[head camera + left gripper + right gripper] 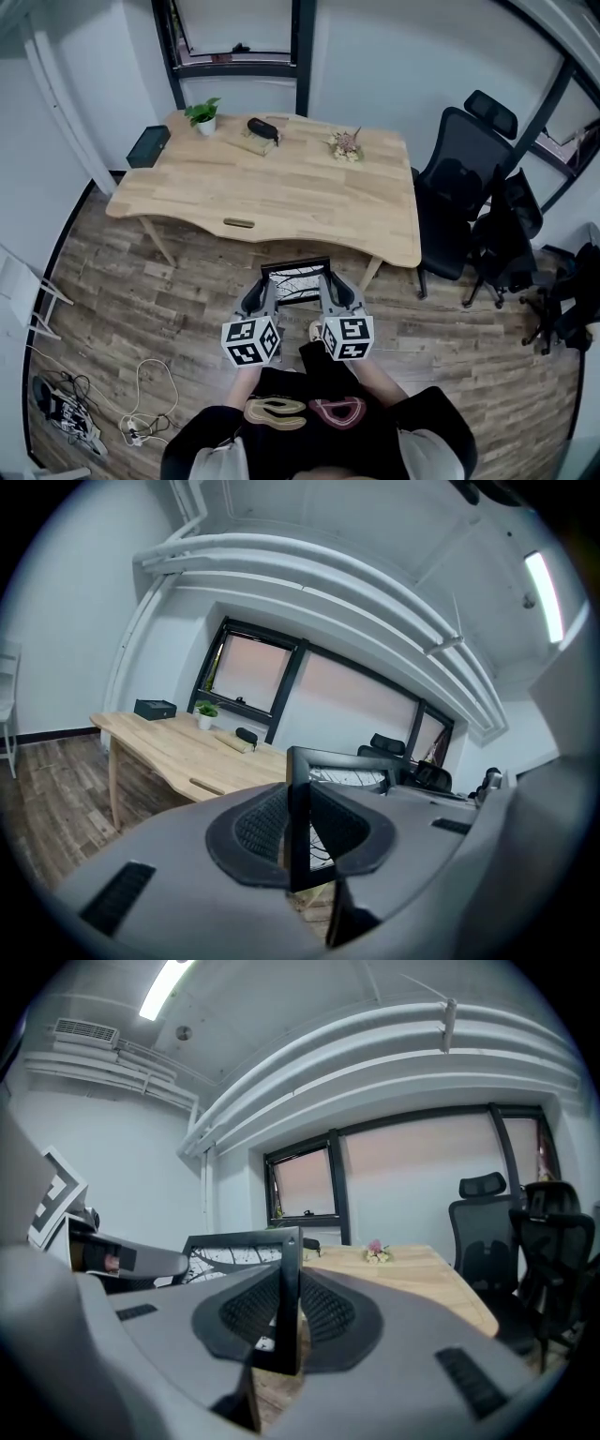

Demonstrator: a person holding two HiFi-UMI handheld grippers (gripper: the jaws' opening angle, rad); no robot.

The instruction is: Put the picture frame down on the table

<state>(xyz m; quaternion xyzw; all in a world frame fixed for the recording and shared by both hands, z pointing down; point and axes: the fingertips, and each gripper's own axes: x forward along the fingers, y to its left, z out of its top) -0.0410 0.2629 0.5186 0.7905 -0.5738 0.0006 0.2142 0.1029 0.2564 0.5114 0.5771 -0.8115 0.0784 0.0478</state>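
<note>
A black picture frame with a black-and-white print hangs in the air just short of the wooden table, over the floor by its near edge. My left gripper is shut on the frame's left side, whose black edge shows between the pads. My right gripper is shut on the right side, its edge clamped between the pads. The frame's top bar runs toward the left gripper.
On the table's far part sit a small potted plant, a black case on a book and a little flower bunch. A dark box stands at its left end. Black office chairs stand right. Cables lie on the floor.
</note>
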